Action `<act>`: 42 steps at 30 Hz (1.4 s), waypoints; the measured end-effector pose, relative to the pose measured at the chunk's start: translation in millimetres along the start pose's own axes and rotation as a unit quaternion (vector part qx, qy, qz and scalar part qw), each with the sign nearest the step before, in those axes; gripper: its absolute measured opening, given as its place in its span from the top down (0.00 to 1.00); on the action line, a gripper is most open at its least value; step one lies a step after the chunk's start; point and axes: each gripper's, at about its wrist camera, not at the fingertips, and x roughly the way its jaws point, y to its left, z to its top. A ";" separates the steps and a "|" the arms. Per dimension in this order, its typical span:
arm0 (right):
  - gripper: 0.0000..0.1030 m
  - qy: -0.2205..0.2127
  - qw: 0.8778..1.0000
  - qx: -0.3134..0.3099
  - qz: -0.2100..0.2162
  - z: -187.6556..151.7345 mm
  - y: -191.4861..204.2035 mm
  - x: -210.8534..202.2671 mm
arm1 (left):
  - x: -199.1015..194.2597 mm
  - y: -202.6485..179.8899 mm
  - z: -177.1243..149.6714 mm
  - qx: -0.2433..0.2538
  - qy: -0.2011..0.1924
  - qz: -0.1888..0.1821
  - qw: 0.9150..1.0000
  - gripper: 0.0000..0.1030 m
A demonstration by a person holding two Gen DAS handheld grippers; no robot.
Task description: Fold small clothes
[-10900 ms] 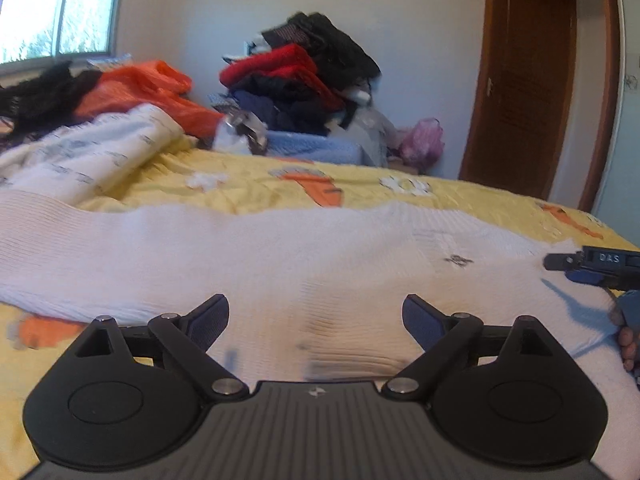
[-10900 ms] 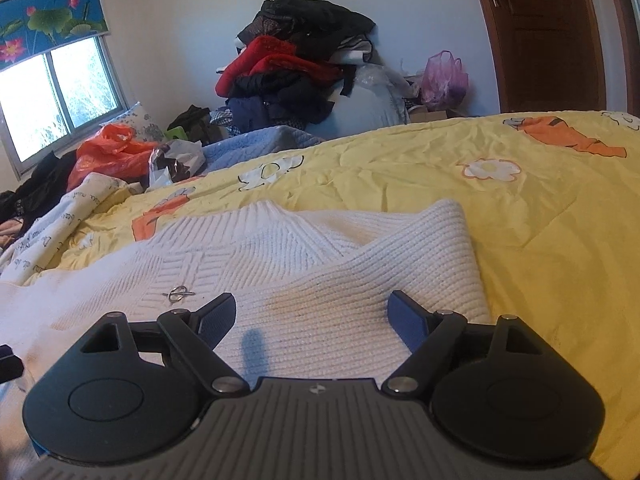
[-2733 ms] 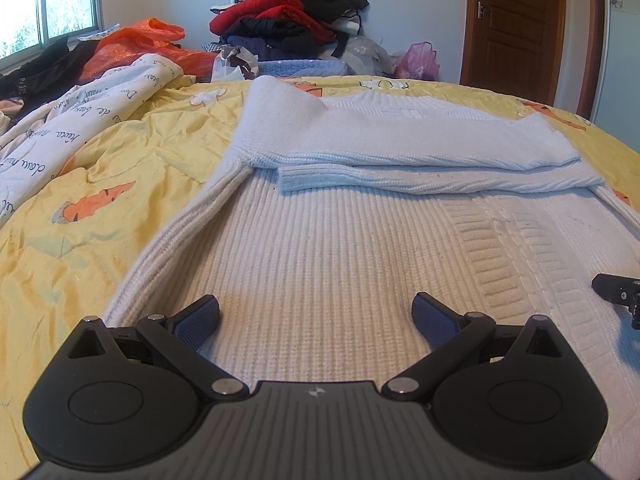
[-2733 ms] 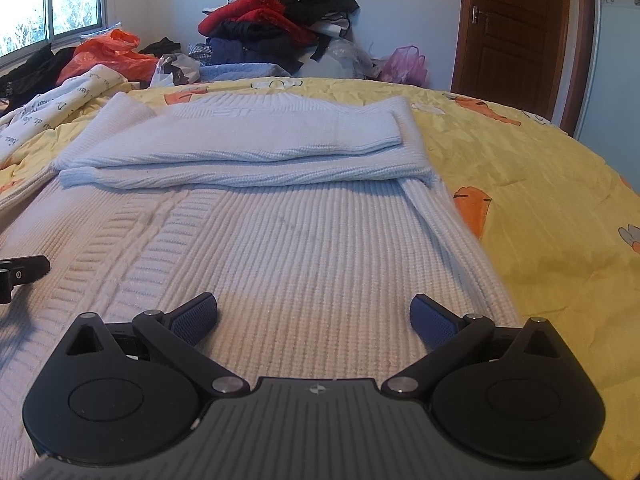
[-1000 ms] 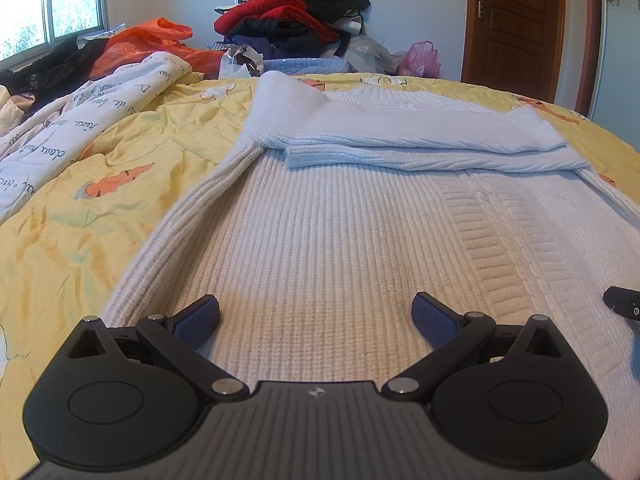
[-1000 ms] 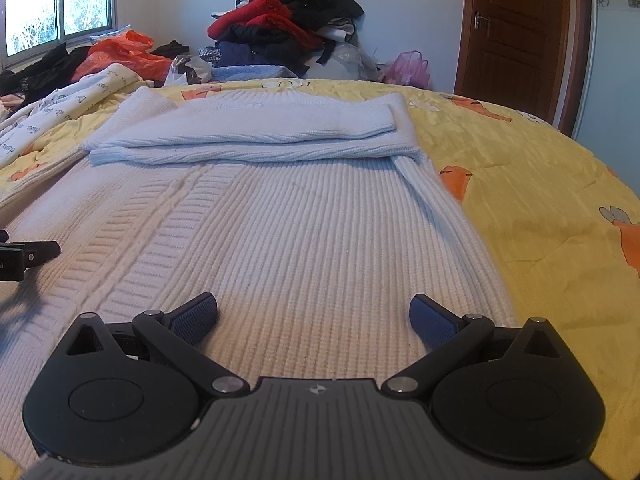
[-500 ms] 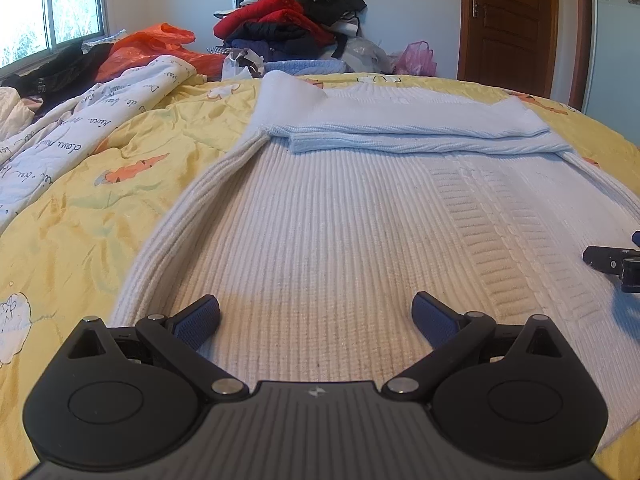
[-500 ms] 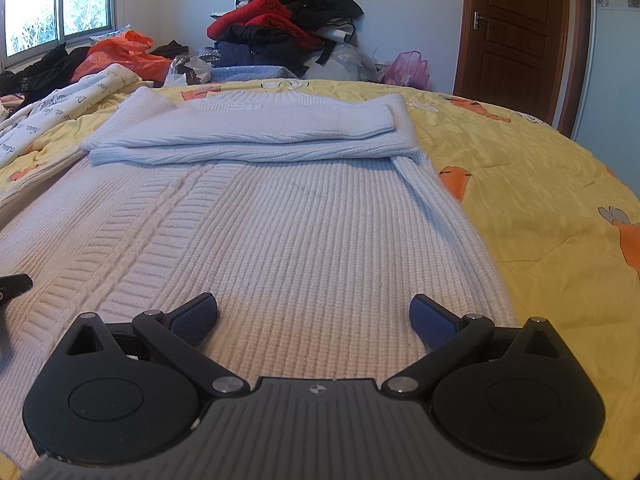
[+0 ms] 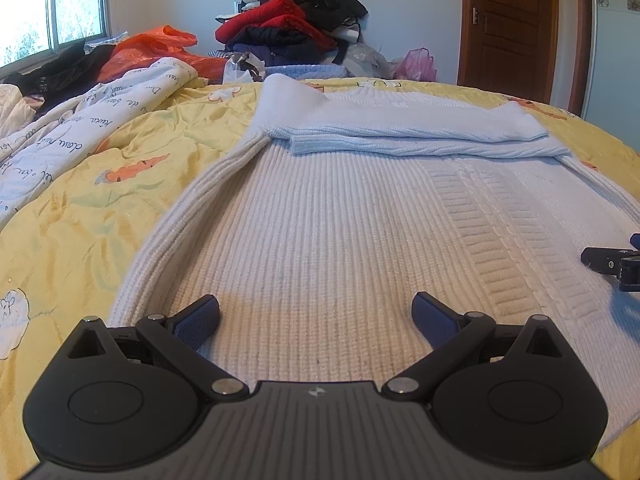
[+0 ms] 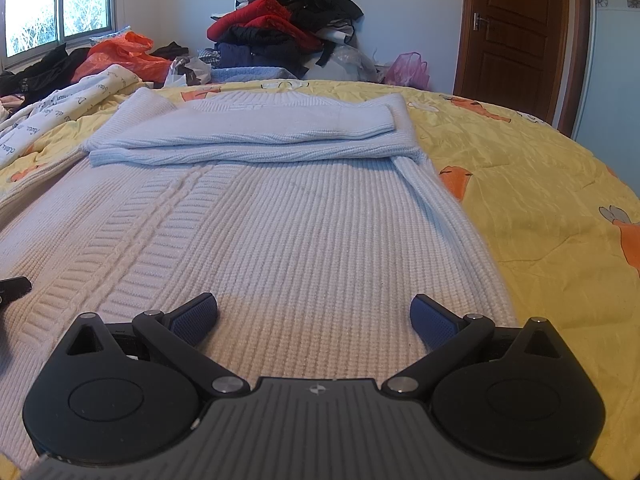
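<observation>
Matte black left gripper (image 9: 316, 316) and right gripper (image 10: 314, 314), alike in build. Ribbed dark grey housing behind the fingers, stamped with a small pale emblem at centre. Round black discs either side, each with a shallow circular recess. Angled black link arms, silver pivot screws, triangular cut-outs. Blue textured pads (image 9: 198, 320) at the fingertips.

Daylight is pouring in from the window (image 9: 52, 4), shadows are pooling near the lens, edges are bending fisheye-style.
</observation>
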 end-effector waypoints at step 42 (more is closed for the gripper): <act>0.01 0.079 0.993 -0.077 0.051 -45.4 -4.5 -98.0 | -84.4 27.5 -30.2 0.098 0.017 -0.024 0.995 0.00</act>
